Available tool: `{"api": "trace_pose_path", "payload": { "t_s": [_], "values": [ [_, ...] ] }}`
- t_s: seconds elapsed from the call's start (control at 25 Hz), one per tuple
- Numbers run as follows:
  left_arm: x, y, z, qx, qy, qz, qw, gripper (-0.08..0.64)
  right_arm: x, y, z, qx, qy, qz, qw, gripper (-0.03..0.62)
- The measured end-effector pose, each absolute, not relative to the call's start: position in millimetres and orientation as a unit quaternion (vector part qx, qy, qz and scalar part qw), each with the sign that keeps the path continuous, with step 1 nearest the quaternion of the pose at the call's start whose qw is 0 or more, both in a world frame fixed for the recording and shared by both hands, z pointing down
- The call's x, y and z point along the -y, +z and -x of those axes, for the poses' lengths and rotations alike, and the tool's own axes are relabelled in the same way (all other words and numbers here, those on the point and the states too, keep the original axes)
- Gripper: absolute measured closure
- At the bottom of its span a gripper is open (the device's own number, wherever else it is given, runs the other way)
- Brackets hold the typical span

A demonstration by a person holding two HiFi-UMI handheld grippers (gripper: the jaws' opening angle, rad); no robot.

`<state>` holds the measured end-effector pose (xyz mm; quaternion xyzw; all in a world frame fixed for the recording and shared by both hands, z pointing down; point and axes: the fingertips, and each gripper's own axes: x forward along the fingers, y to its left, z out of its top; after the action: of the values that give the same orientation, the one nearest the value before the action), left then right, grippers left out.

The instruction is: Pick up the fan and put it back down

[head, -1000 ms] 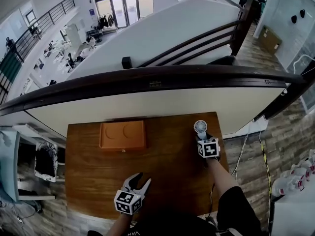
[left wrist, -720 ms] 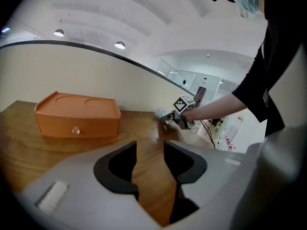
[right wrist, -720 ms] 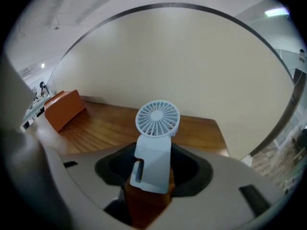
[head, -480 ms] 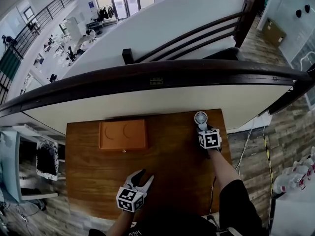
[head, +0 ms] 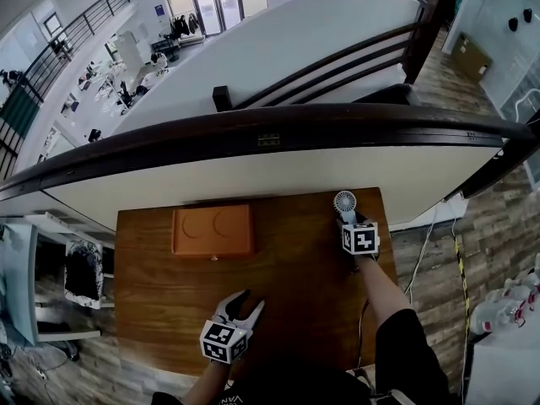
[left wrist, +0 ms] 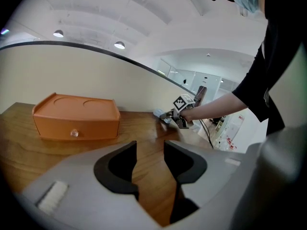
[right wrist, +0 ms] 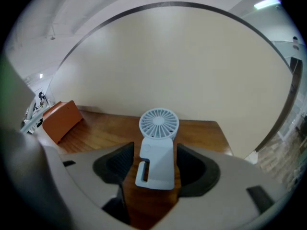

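A small pale blue fan [head: 344, 201] stands on the wooden table [head: 295, 285] near its far right corner. In the right gripper view the fan [right wrist: 158, 147] has its round grille up and its flat base between the jaws. My right gripper [head: 346, 218] straddles that base. Its jaws have just been opening, and a thin strip of wood shows on either side of the base. My left gripper [head: 246, 304] hovers open over the near edge of the table, with nothing between its fingers [left wrist: 120, 162]. From there the fan [left wrist: 158, 113] and the right gripper [left wrist: 169, 119] show far off.
An orange drawer box [head: 213, 231] sits at the far left of the table, also in the left gripper view [left wrist: 76, 116]. A cream wall topped by a dark rail [head: 270, 133] runs just behind the table. Wood floor and a cable [head: 418, 260] lie to the right.
My right gripper and the fan have shifted a little toward the table's far edge. The left gripper has stayed where it was.
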<state>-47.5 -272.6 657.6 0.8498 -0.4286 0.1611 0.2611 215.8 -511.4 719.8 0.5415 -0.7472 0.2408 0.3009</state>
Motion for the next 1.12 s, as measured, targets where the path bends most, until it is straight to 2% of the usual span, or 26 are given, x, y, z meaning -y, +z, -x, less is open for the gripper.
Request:
{"api": "trace_pose_path", "payload": {
  "t_s": [0.8, 1.12],
  "values": [
    [229, 614, 40, 0.442, 0.139, -0.858, 0.220, 0.385, 407, 611, -203, 0.794, 0.159, -0.551, 0.200, 0.342],
    [203, 607, 44, 0.460, 0.123, -0.854, 0.211, 0.385, 339, 577, -194, 0.804, 0.149, -0.556, 0.147, 0.469]
  ]
}}
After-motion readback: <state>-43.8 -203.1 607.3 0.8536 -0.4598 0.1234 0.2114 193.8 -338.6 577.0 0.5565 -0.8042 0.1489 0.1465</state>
